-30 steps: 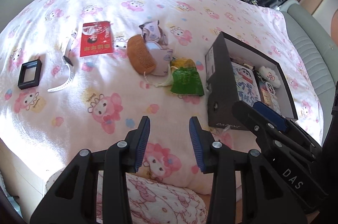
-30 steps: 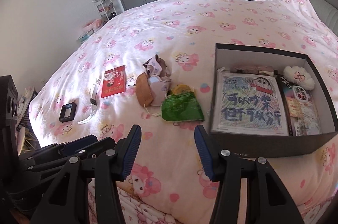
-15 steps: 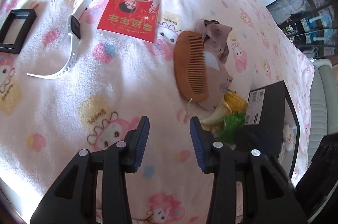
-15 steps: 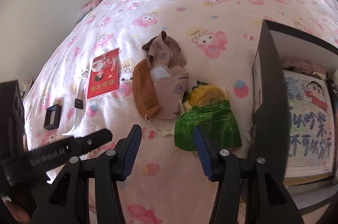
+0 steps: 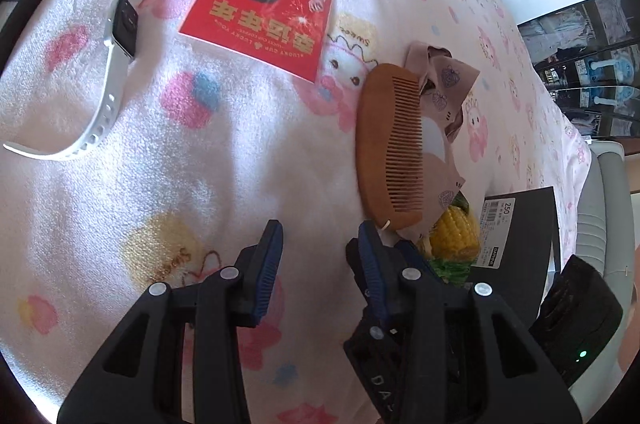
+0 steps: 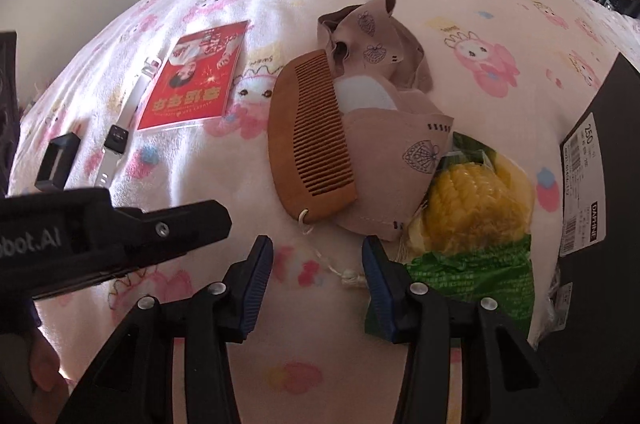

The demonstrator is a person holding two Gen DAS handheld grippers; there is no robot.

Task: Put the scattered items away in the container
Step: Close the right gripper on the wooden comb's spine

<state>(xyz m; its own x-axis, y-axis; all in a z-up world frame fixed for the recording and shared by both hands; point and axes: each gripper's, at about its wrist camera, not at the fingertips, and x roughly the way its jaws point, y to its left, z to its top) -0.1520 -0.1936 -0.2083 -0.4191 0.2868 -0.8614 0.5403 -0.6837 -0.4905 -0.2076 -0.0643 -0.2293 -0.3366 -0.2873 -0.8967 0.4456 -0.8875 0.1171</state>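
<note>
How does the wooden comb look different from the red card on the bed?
The comb is brown wood, curved, with a row of teeth; the card is red, flat and rectangular, with printed gold characters. The comb leans partly on a beige face mask; the card lies alone on the blanket. Both rest loose on the blanket, outside the black box.
</note>
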